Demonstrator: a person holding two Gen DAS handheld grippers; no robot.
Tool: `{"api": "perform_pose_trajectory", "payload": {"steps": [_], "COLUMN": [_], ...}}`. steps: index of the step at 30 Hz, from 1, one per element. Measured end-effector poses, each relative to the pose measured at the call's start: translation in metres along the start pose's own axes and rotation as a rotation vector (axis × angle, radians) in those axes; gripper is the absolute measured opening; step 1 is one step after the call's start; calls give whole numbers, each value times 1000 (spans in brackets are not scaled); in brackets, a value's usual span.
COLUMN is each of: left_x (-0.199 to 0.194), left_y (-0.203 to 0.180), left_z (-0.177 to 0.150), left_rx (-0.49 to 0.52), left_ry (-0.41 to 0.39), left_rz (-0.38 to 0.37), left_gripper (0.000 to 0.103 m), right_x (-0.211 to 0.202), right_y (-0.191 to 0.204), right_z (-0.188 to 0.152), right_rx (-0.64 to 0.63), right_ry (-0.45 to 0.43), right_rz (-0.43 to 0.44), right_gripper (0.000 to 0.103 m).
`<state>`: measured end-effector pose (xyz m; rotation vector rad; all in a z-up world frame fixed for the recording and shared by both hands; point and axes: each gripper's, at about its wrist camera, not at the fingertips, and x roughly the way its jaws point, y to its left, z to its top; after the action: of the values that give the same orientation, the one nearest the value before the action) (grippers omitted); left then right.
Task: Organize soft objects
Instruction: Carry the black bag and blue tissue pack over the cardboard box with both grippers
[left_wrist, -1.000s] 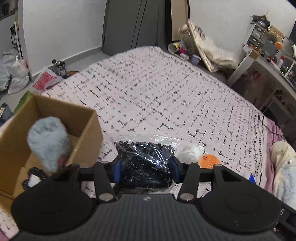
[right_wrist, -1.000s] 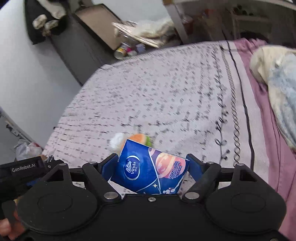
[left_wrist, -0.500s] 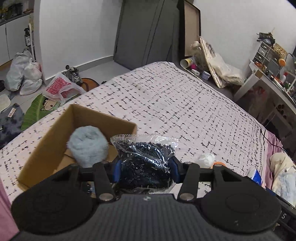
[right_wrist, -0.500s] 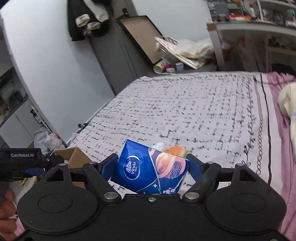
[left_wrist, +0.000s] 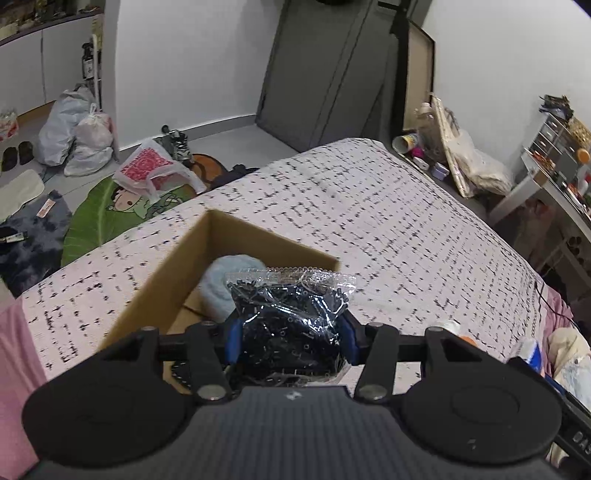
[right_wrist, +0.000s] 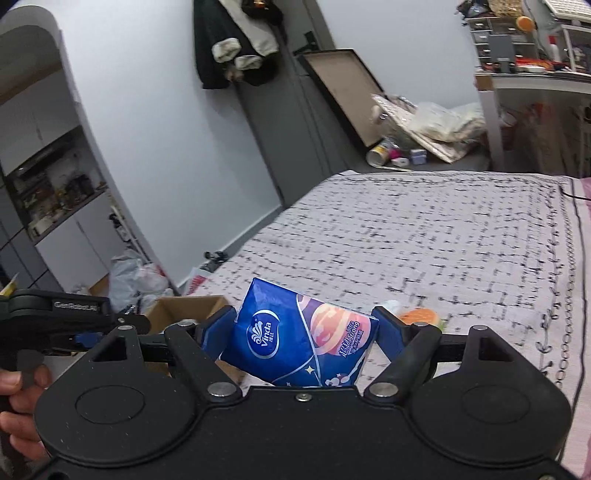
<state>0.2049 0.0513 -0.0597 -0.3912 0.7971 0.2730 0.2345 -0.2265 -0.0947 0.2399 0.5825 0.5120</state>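
The left gripper (left_wrist: 290, 334) clenches a clear bag of black beads (left_wrist: 290, 317) above the cardboard box (left_wrist: 177, 266), apparently for dropping in. Right of the box, the right gripper (right_wrist: 304, 330) pinches a blue Vinda tissue pack (right_wrist: 299, 336), seemingly next.

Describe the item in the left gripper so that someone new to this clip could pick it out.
Start from the open cardboard box on the patterned bed. Above its near right corner the left gripper clamps a clear plastic bag packed with small black pieces. Glossy and dark, unlike the pale blue fluffy ball behind it.
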Motion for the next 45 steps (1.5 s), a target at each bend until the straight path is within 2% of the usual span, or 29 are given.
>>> {"api": "perform_pose_trajectory", "payload": {"steps": [8, 13, 19, 25, 32, 36, 40, 45], "left_x": [4, 12, 23, 29, 29, 30, 26, 23], "left_y": [28, 43, 61, 70, 81, 91, 103, 104], "left_z": [-1, -5, -11, -11, -10, -9, -5, -3], "left_rx": [-51, -83, -136, -146, -182, -216, -251, -244], "left_ry": [2, -8, 16, -14, -13, 10, -6, -25], "left_rz": [25, 40, 36, 50, 1, 5, 1, 0], "left_gripper": [50, 50, 51, 51, 54, 59, 60, 61], "right_x": [2, 4, 8, 17, 36, 45, 53, 61], "right_y": [16, 25, 41, 63, 91, 102, 111, 117], "right_z": [-4, -9, -8, -9, -12, -13, -15, -17], "right_rx": [-20, -32, -57, -83, -104, -113, -131, -140], "right_ry": [9, 21, -4, -12, -2, -3, 13, 28], "right_rz": [66, 75, 89, 103, 138, 157, 157, 159], "right_gripper": [77, 78, 77, 78, 78, 78, 78, 78]}}
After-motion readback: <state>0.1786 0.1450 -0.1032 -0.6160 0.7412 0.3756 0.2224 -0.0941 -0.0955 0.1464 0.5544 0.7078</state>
